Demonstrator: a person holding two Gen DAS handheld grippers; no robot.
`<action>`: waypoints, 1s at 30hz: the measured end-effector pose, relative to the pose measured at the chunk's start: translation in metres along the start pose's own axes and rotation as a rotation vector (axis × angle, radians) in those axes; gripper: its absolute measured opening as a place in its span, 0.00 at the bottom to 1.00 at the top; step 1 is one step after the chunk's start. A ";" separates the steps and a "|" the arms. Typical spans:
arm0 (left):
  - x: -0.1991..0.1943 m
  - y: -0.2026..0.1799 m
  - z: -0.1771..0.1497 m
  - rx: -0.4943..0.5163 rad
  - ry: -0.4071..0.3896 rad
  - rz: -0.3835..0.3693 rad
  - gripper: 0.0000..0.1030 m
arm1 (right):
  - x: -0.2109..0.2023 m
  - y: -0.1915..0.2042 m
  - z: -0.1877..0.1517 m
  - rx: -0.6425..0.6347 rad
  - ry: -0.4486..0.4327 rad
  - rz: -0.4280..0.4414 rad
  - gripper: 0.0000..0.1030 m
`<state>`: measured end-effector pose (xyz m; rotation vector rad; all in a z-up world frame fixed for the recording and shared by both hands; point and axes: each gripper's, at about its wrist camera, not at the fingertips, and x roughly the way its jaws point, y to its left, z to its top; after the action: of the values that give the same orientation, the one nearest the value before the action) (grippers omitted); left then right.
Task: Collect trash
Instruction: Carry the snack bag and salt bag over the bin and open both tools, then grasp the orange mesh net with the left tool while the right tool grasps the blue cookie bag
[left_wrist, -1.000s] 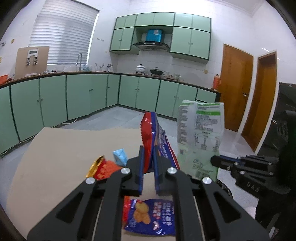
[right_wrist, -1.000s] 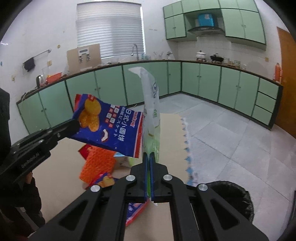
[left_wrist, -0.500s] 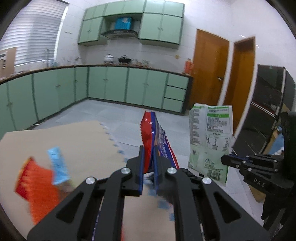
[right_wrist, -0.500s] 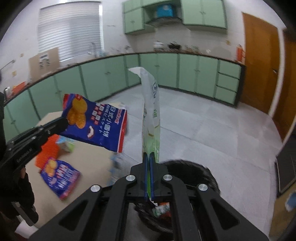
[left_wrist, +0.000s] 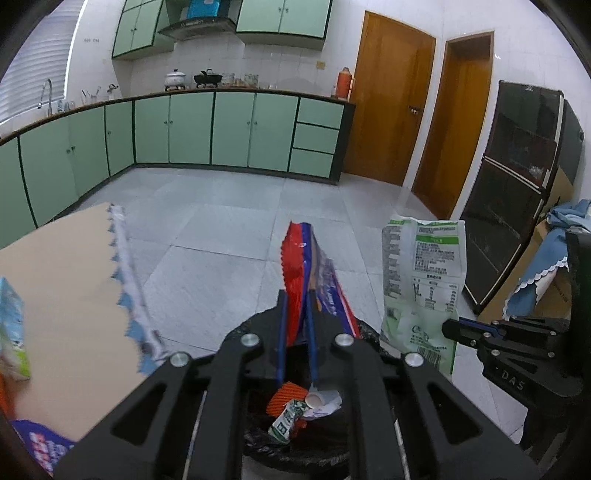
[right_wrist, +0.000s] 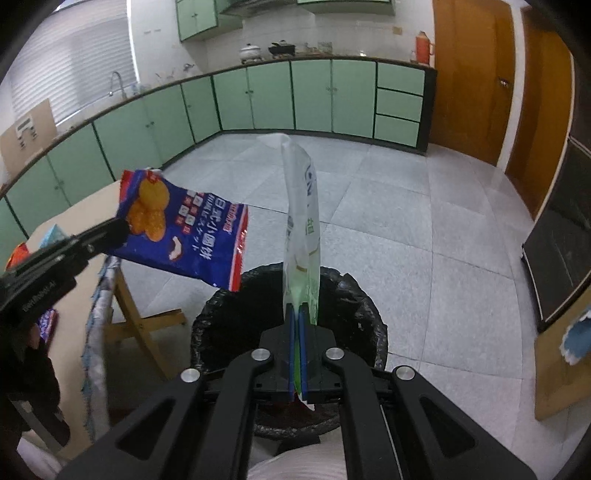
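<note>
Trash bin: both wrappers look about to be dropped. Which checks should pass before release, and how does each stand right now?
1. Left tool above the trash bin: ok, the bin's opening shows below its fingers.
2. Right tool above the bin: ok.
3. Blue snack wrapper wholly over the opening: cannot tell; in the right wrist view only its lower corner meets the rim.
4. Green-white pouch gripped: ok, right tool shut on it.
5. Left grip: jaws opening, wrapper between them.
6. Room in the bin: ok.
</note>
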<state>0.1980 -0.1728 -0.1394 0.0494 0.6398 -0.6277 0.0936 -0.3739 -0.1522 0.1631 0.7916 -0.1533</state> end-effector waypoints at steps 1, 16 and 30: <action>0.006 -0.001 -0.001 0.002 0.006 -0.003 0.10 | 0.002 -0.002 0.000 0.011 0.001 -0.001 0.03; 0.008 0.010 0.013 -0.007 0.000 0.018 0.21 | 0.010 -0.023 0.009 0.090 -0.017 -0.002 0.51; -0.134 0.089 -0.016 -0.026 -0.139 0.226 0.40 | -0.055 0.086 0.019 -0.030 -0.188 0.145 0.82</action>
<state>0.1558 -0.0255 -0.0884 0.0520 0.4989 -0.4005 0.0856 -0.2893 -0.0927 0.1741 0.5927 -0.0193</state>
